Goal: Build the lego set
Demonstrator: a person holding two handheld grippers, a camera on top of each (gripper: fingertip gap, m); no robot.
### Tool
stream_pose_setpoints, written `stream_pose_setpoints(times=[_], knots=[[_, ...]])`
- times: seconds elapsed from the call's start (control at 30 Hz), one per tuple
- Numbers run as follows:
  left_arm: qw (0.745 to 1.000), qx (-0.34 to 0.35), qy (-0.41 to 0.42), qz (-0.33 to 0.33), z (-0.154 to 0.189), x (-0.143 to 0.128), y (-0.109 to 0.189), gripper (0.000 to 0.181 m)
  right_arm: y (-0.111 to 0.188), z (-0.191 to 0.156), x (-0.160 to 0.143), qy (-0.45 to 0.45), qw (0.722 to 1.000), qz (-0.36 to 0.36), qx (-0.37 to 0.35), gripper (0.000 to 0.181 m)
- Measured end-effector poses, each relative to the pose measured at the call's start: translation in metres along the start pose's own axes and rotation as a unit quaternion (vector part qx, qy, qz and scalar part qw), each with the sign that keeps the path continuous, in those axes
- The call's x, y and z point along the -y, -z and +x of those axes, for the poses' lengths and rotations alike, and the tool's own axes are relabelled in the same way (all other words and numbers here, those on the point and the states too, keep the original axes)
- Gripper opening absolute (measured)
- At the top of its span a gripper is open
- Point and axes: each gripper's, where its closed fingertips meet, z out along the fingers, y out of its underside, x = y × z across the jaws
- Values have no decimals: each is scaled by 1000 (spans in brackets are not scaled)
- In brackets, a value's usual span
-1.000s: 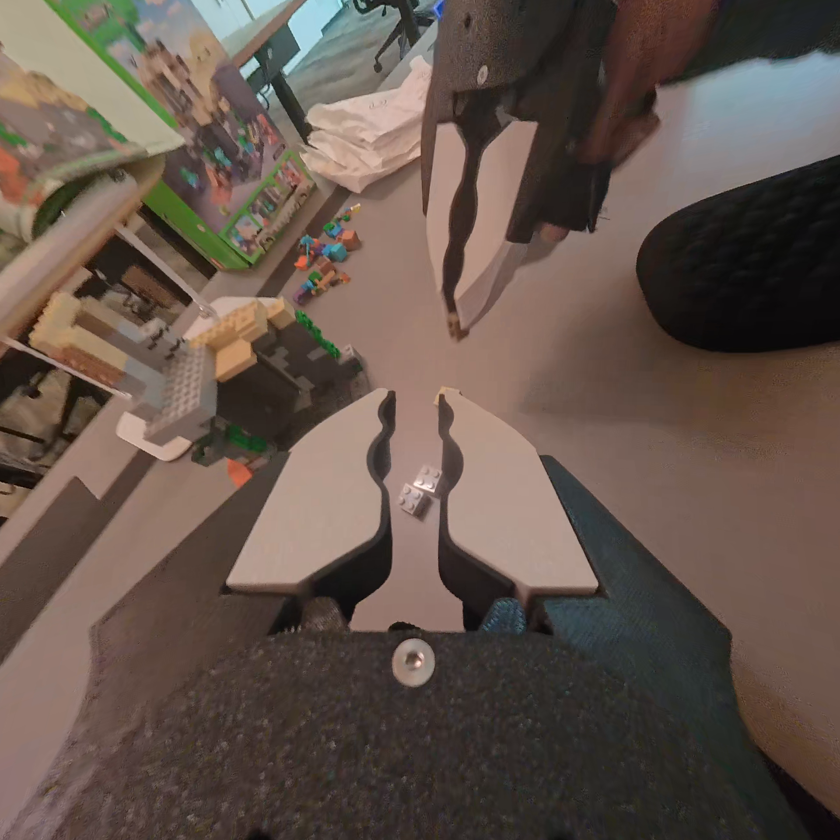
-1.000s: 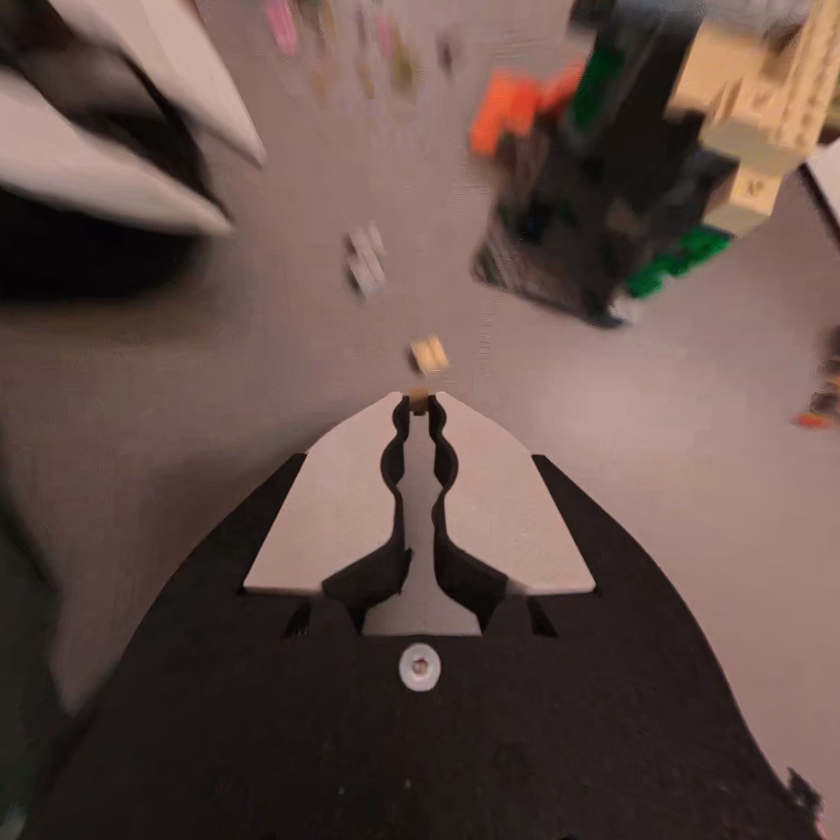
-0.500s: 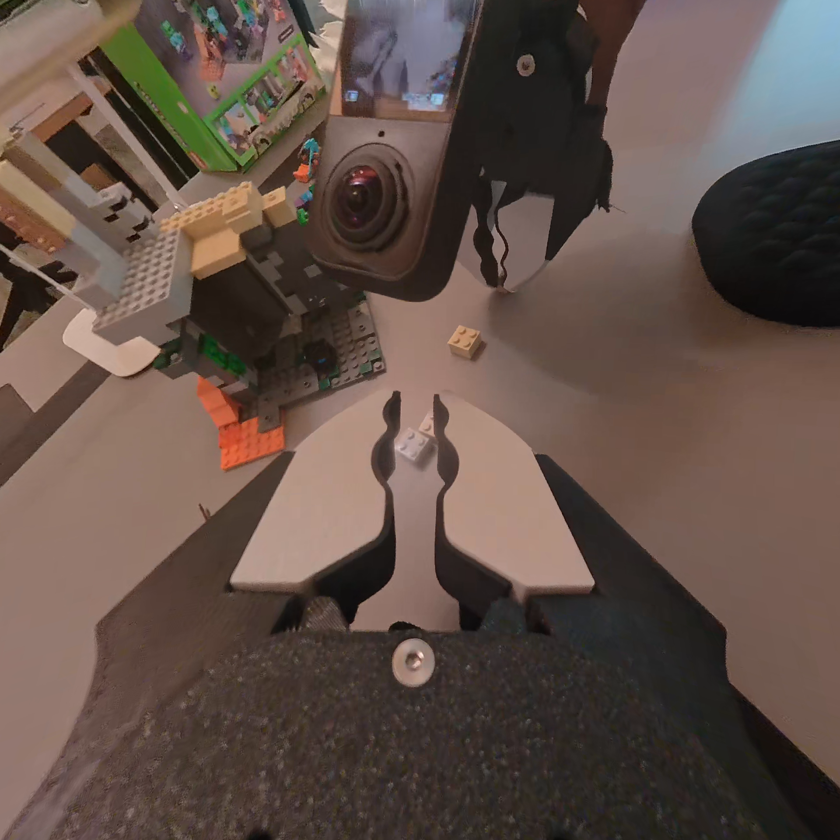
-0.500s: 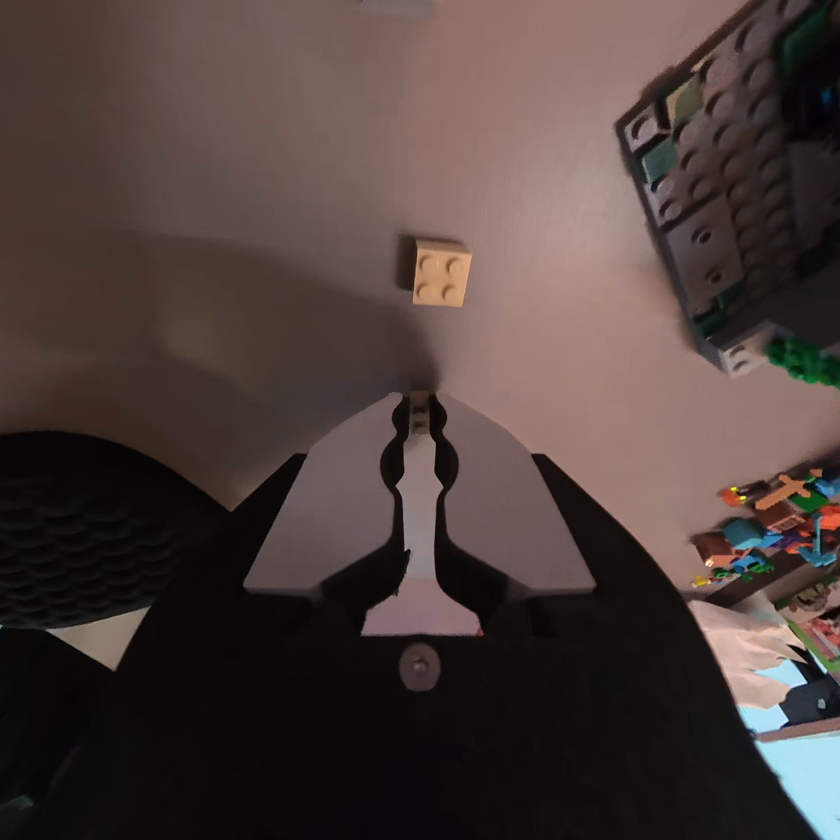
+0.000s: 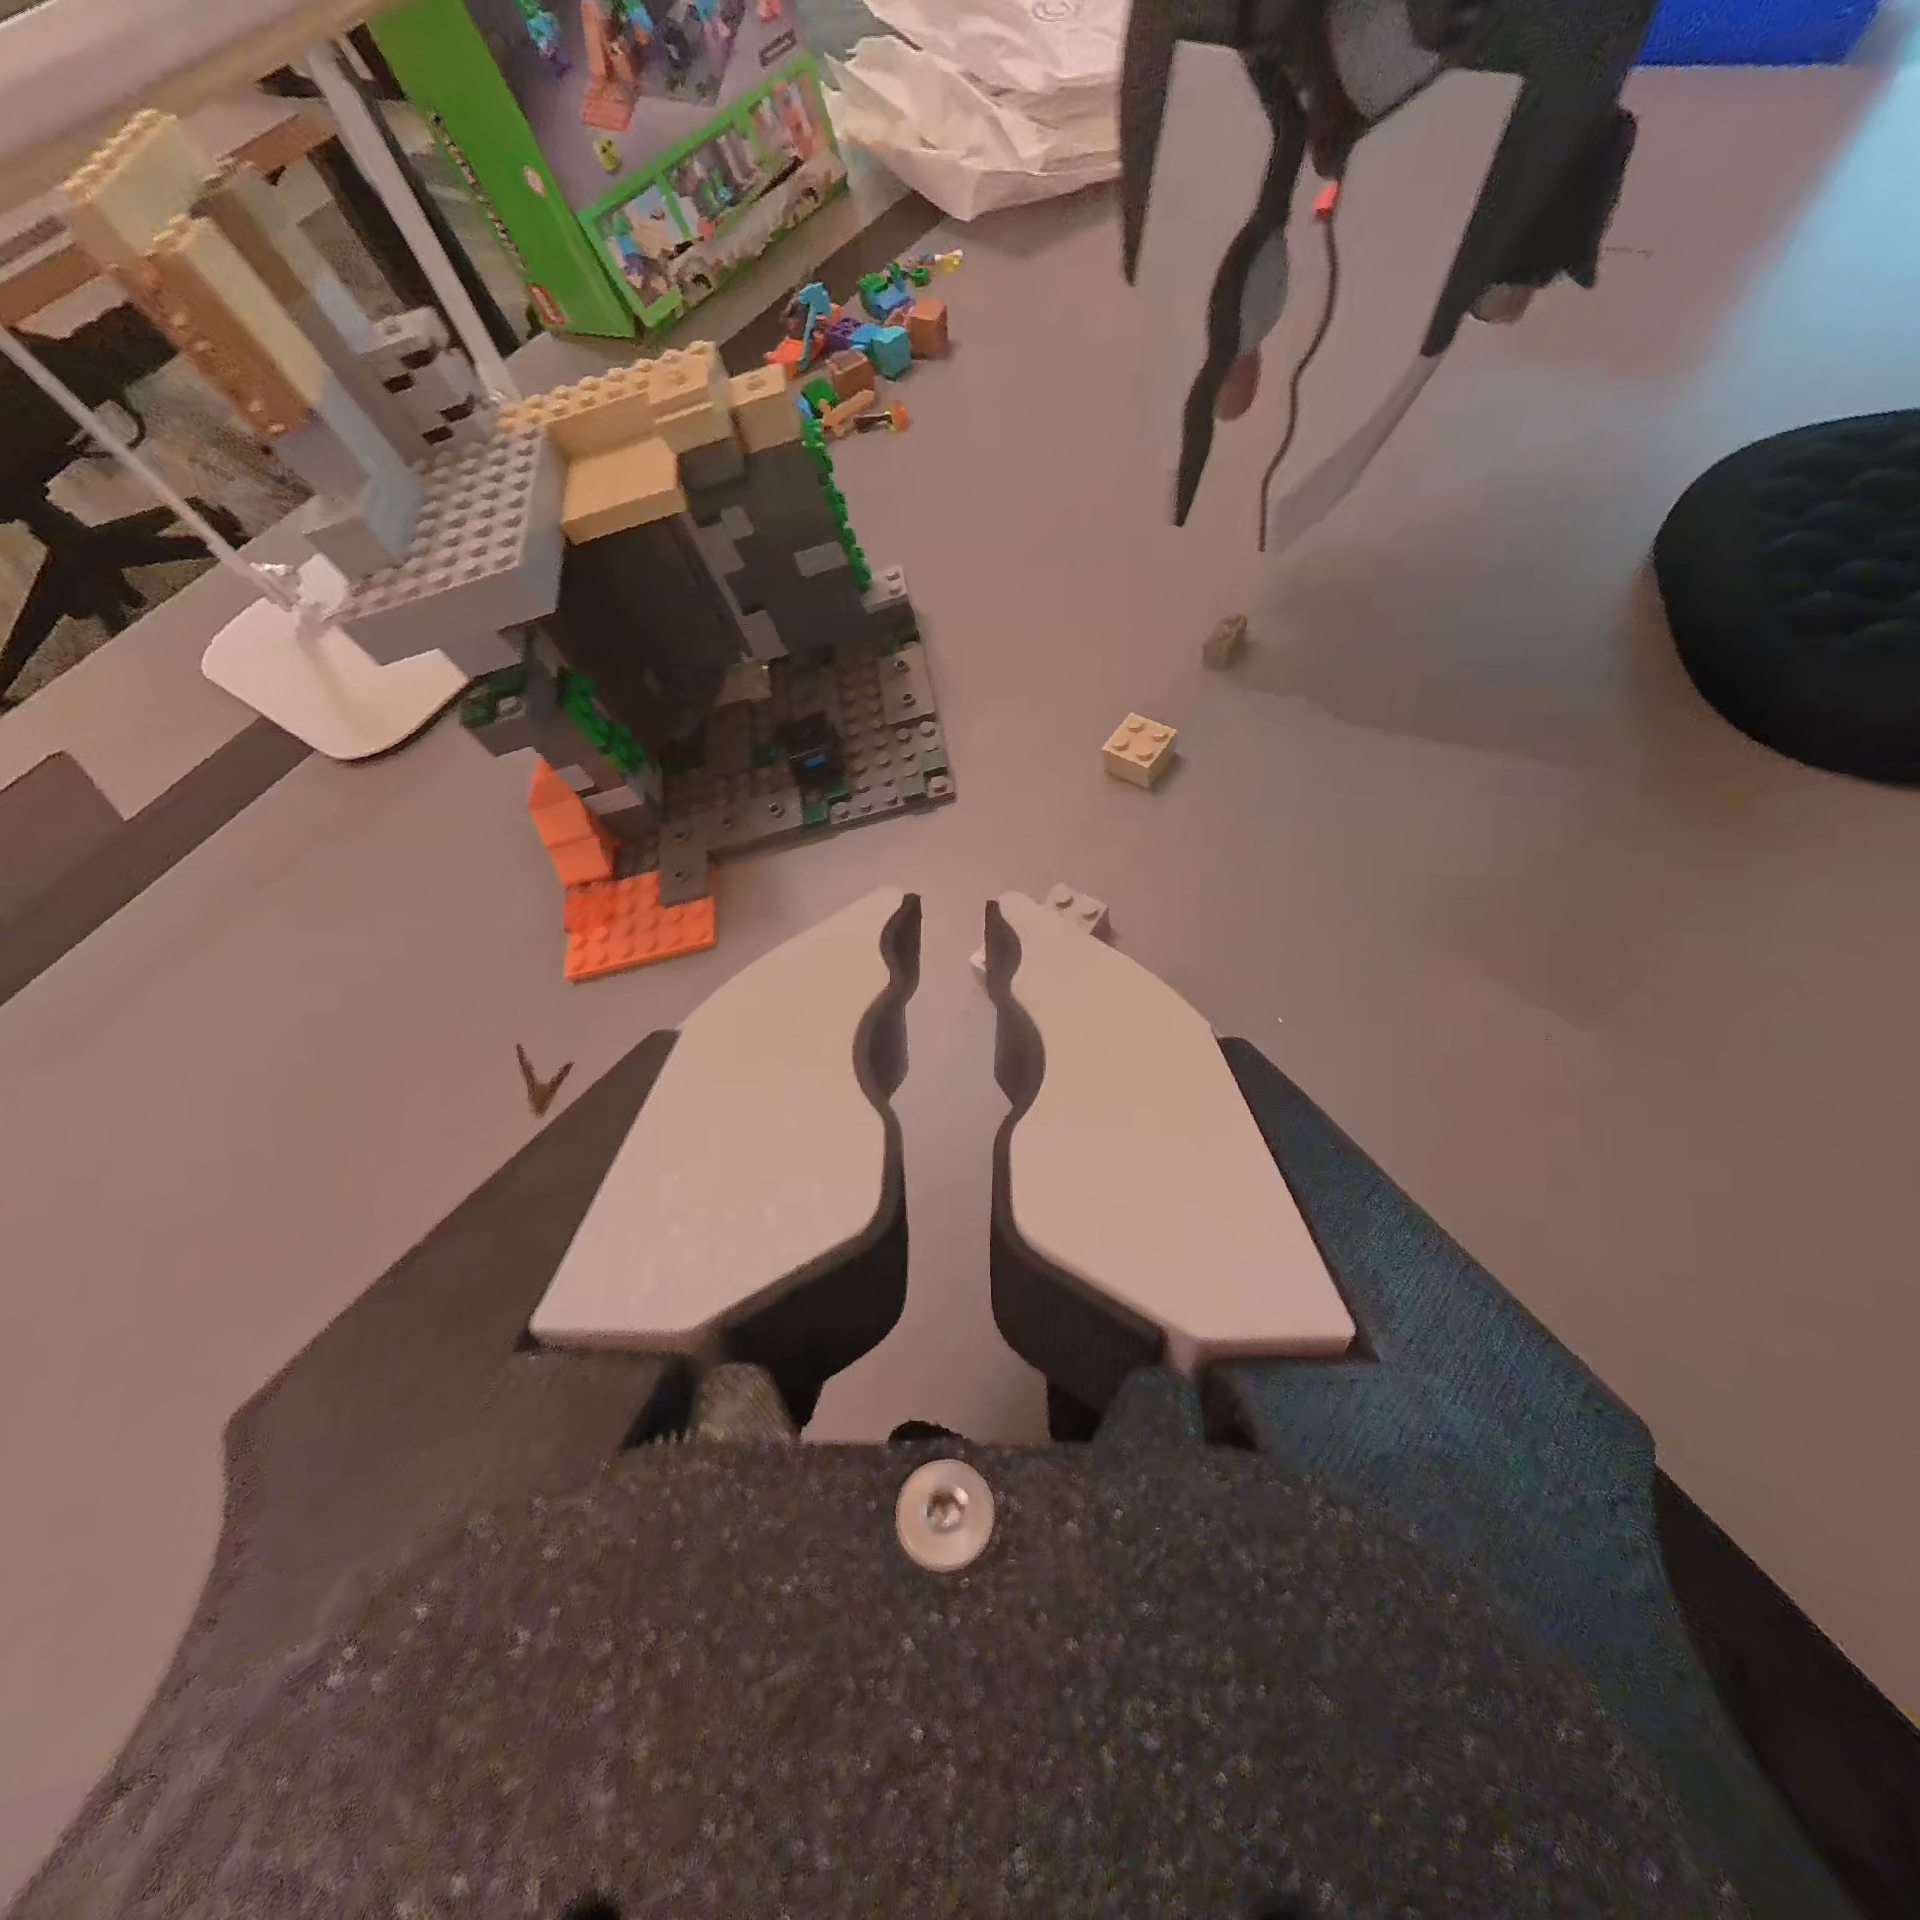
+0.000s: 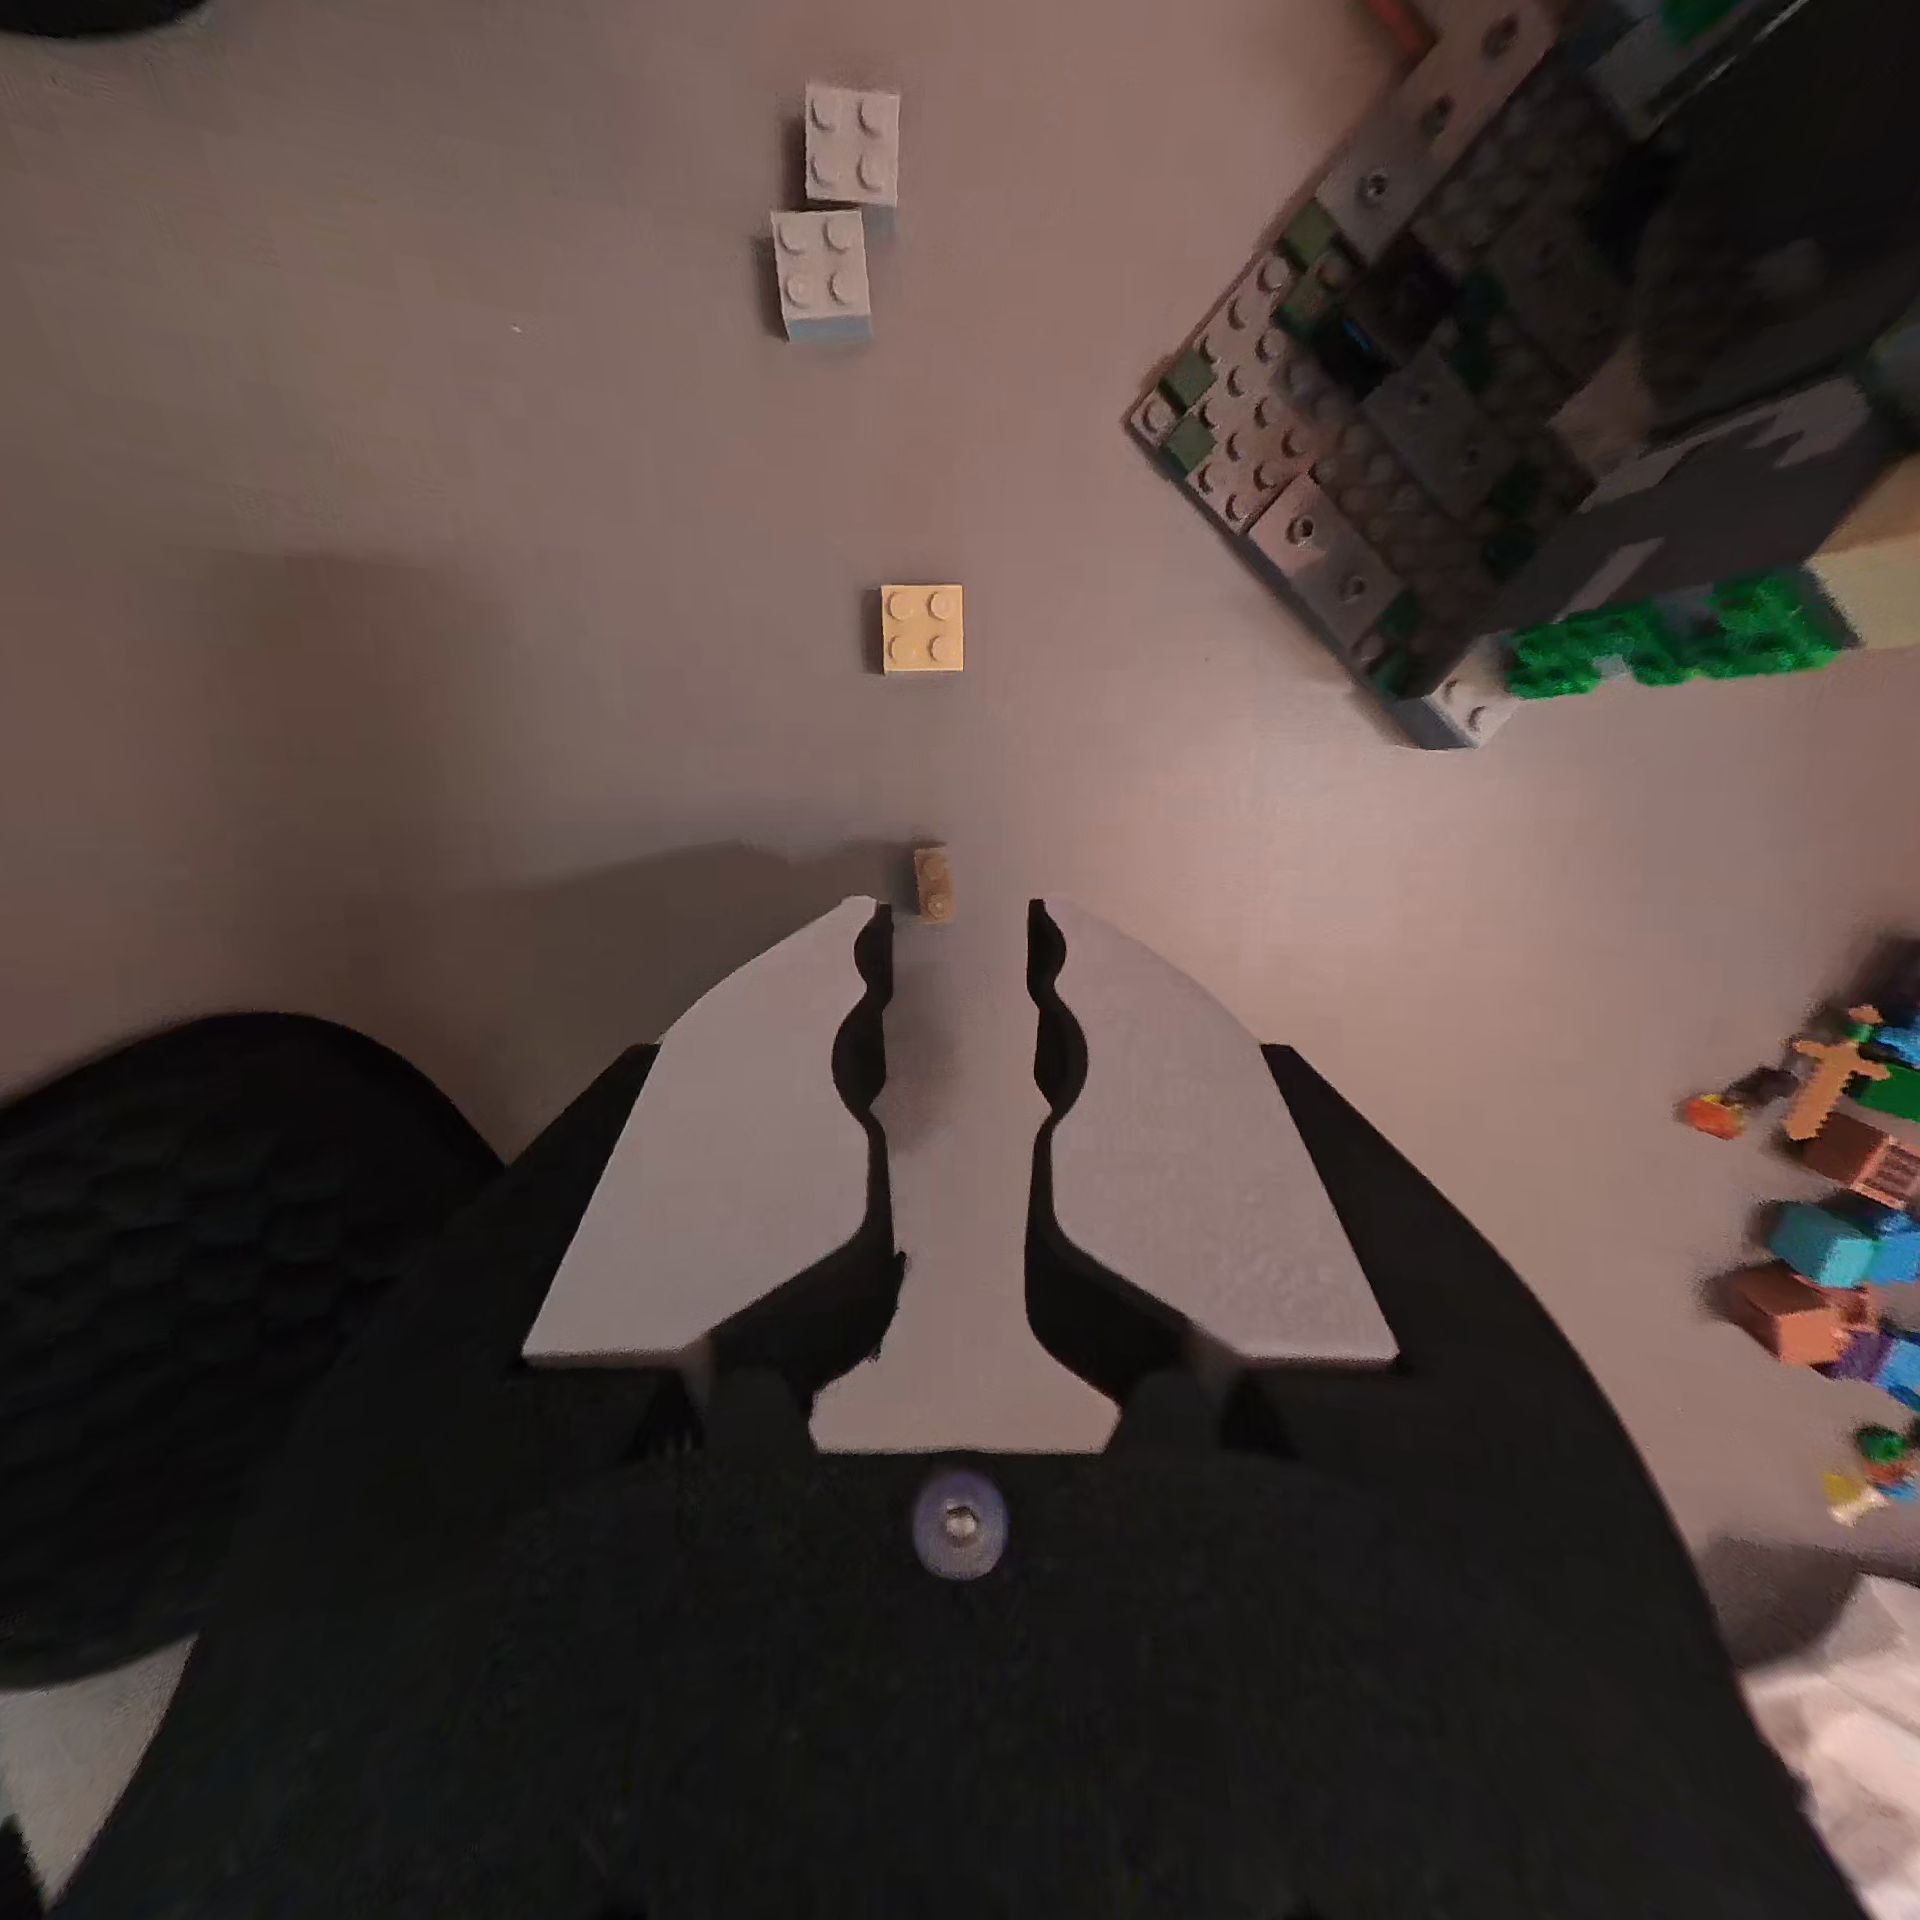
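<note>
Grey 2x2 bricks (image 6: 836, 213), two of them side by side on the smooth grey table (image 5: 1455, 1039), are mostly hidden behind the left gripper (image 5: 952, 912), whose matte fingers stand slightly apart, holding nothing. Right gripper (image 6: 958, 909) hangs with jaws apart and empty over a small brown 1x2 piece (image 6: 933, 883). A tan 2x2 brick (image 6: 922, 629) lies clear between them. The studded, blocky lego build (image 5: 717, 644) is cut off and blurred in the right wrist view.

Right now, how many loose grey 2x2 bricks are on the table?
2. One grey brick lies farthest from the right claw; the second grey brick touches its near corner. Others may be hidden.
</note>
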Motion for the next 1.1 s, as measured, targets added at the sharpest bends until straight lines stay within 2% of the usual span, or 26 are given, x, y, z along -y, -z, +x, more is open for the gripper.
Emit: stream_pose_setpoints(times=[0.03, 0.13, 0.37, 0.5, 0.6, 0.7, 0.83, 0.97, 1.1], knots=[[1000, 5, 5, 2, -3, 0, 3, 11, -3, -2, -3, -4, 1000, 11, 3, 26], [1000, 22, 13, 5, -14, 0, 14, 11, -16, -8, -8, -13, 999, 38, 4, 27], [996, 81, 24, 1, -46, -1, 58, 11, -29, -3, -5, -40, 996, 84, -12, 8], [990, 135, 46, 0, -90, 7, 113, 10, -30, 0, 1, -44, 993, 103, -19, 8], [980, 181, 77, -37, -136, -2, 164, 10, -22, 1, 7, -56, 990, 128, -27, 20], [967, 188, 109, -133, -174, -37, 200, 12, -6, 0, 15, -68, 982, 171, -40, 21], [930, 162, 146, -296, -210, -115, 225, 15, 12, -11, 26, -74, 971, 220, -48, 21], [888, 117, 177, -408, -219, -186, 230, 17, 21, -24, 31, -73, 964, 250, -52, 20], [860, 60, 198, -467, -206, -221, 232, 18, 27, -35, 32, -76, 959, 267, -49, 19]])
